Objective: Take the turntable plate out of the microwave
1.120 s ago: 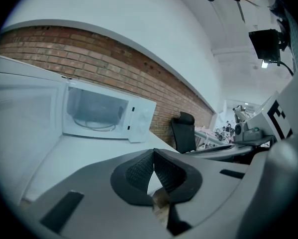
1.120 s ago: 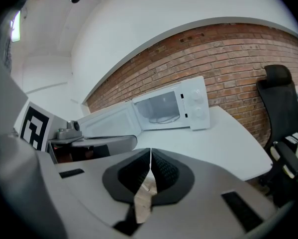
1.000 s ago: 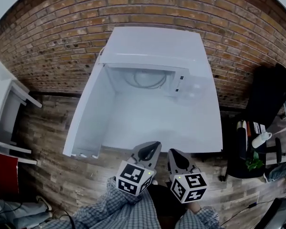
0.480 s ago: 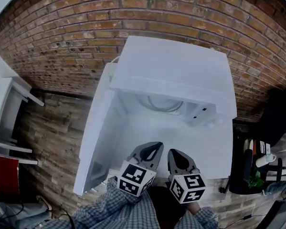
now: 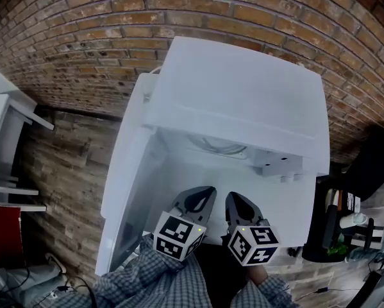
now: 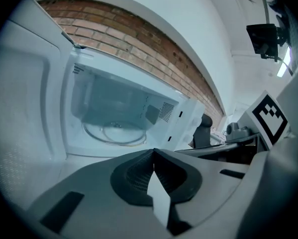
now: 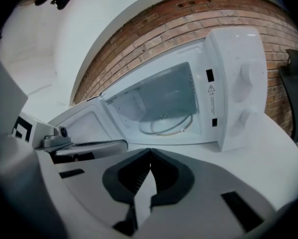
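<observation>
The turntable plate (image 6: pixel 114 132) lies flat on the floor of the open microwave (image 5: pixel 236 95), straight ahead of both tools and deeper in than their tips, with a stretch of white table (image 5: pixel 281 210) between the tips and the opening. Being round, it has no long axis to line up with; what matters is its near rim, which faces the opening. From the head view it sits about midway between the left gripper (image 5: pixel 206 191) and the right gripper (image 5: pixel 233 199), so neither hand looks clearly nearer. The door (image 5: pixel 124 178) stands swung out on the left, beside the left gripper's path. Each gripper's own view shows its jaws clenched together with nothing between them, so they would likely have to part before they could take the rim. Compared with a second ago, the microwave fills much more of the head view and its top now covers most of the inside, leaving only an arc of the plate showing under the front edge. The two grippers sit side by side as before, jaws closed as before, and are now over the table's near edge.
</observation>
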`<state>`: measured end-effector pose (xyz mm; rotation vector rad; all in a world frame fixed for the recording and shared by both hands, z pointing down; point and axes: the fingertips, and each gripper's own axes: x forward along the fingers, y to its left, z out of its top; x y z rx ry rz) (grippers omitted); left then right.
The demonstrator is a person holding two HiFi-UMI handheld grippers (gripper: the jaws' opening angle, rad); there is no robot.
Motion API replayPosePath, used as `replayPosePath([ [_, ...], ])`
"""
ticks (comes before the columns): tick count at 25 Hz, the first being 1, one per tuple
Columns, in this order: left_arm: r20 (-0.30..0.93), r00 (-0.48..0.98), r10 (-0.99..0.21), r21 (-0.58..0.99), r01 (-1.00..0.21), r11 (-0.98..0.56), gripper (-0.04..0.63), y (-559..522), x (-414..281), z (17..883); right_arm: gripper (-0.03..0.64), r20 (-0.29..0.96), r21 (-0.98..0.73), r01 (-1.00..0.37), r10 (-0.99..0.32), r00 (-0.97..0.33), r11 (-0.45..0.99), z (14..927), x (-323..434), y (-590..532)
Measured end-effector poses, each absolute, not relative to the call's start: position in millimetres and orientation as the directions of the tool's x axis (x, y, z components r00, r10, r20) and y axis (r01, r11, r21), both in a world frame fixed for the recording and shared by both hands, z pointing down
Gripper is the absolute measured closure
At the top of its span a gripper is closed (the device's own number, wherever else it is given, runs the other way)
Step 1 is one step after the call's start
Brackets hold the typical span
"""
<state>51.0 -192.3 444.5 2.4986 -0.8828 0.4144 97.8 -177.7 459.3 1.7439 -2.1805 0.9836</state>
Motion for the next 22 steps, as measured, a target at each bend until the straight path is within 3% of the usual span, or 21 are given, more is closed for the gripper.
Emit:
replayPosePath([
  [11, 0.413, 0.702, -0.581, 0.314, -0.708, -0.633, 0.586, -219.2, 49.8, 438.4, 0.598, 0.475, -0.618, -0.784, -0.822, -0.314, -0.057, 471.1, 114.5, -233.0],
  [20, 0.439, 0.673, -0.596, 0.305, -0.735, -0.606, 0.586, -230.2, 43.6, 444.9, 0.591, 0.459, -0.722, -0.685, -0.805, -0.376, -0.092, 490.6, 111.9, -264.3],
  [22, 0.445, 0.673, -0.591, 0.305, -0.734, -0.606, 0.586, -231.1, 43.4, 446.4, 0.516, 0.44, -0.741, -0.666, -0.813, -0.382, -0.087, 490.6, 111.6, -271.1],
])
